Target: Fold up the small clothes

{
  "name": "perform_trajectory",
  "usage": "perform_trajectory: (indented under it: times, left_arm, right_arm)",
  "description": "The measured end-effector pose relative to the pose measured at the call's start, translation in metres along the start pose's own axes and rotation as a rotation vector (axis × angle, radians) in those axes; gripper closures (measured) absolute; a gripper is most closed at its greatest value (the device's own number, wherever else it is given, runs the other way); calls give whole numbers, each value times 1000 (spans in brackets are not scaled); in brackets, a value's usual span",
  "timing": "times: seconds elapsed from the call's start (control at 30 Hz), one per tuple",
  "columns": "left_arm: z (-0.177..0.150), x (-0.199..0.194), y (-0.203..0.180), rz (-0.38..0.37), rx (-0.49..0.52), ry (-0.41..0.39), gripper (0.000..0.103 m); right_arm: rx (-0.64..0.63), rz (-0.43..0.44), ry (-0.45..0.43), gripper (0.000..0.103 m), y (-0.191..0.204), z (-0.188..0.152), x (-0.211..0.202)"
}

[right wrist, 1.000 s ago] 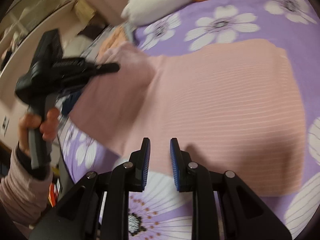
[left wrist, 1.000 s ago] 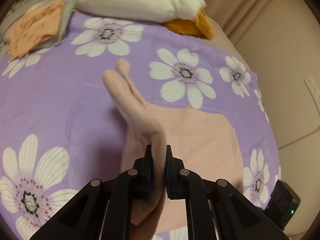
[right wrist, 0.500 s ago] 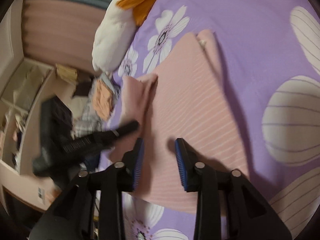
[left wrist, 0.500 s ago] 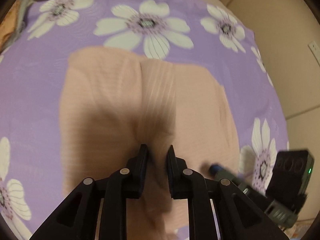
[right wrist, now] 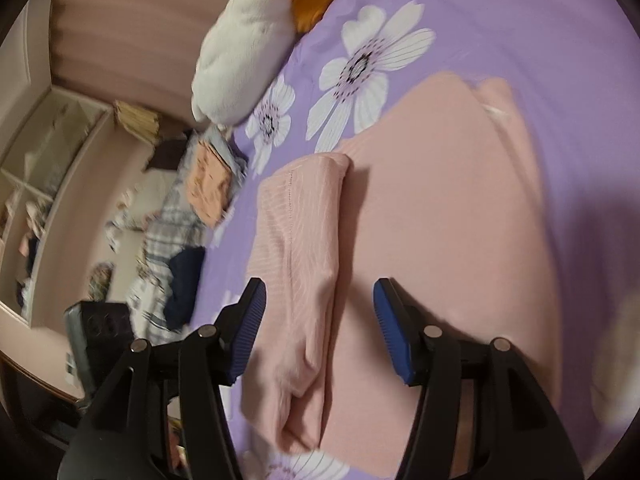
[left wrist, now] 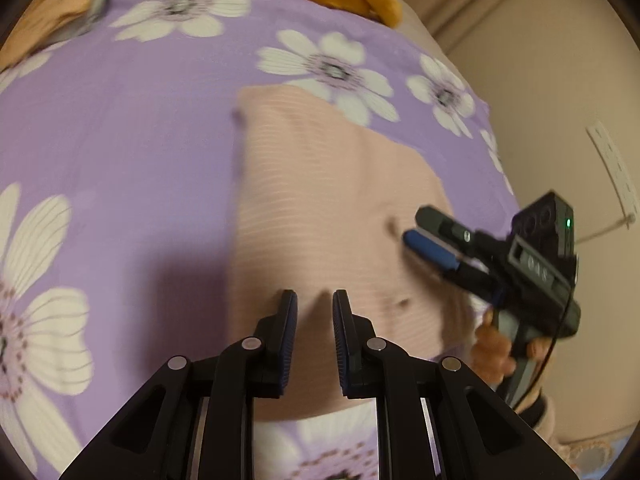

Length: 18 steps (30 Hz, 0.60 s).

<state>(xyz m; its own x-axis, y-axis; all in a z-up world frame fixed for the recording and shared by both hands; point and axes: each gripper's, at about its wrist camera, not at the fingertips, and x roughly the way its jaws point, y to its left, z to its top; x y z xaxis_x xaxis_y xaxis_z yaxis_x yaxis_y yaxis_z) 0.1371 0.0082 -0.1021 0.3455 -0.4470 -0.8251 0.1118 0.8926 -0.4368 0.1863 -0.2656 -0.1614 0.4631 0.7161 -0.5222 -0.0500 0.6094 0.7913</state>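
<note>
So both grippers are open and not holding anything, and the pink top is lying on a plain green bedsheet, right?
Nearly. The sheet is purple with white flowers, not plain green, as the left wrist view shows. The rest holds: the left gripper and right gripper are open and empty above the pink top.

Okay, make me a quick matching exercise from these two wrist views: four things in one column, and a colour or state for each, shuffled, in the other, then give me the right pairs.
Things:
1. pink garment
2. bedsheet
3. plush toy
4. right gripper

Descriptions:
A. white with an orange part
B. jaws wide apart, holding nothing
C. lying on the bed with one strip folded over its body
D. purple with white flowers

Pairs: 1-C, 2-D, 3-A, 4-B
</note>
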Motion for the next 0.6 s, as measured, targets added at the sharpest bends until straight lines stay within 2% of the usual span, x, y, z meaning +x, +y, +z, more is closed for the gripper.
perform_trajectory:
  times: [0.07, 0.13, 0.27, 0.4, 0.47, 0.5, 0.6]
  left_arm:
    - [-3, -4, 11, 28, -18, -16, 80]
    - [-7, -7, 24, 0, -54, -24, 76]
    - [-11, -10, 38, -17, -90, -35, 75]
    - [-14, -10, 46, -37, -120, -42, 75]
    - [-16, -9, 48, -44, -135, -41, 75]
    - [-18, -10, 48, -47, -138, -42, 75]
    - [-22, -10, 48, -51, -140, -38, 75]
  right_arm:
    - [-39, -43, 17, 46, 6, 9, 15]
    - [-76, -64, 39, 46, 13, 18, 32]
    - [-111, -94, 61, 46, 16, 30, 56]
    - [-120, -85, 50, 47, 19, 38, 67]
    - [-133, -90, 45, 57, 22, 39, 69]
    - [-147, -96, 41, 69, 24, 38, 70]
    - [-168, -105, 47, 82, 28, 36, 75]
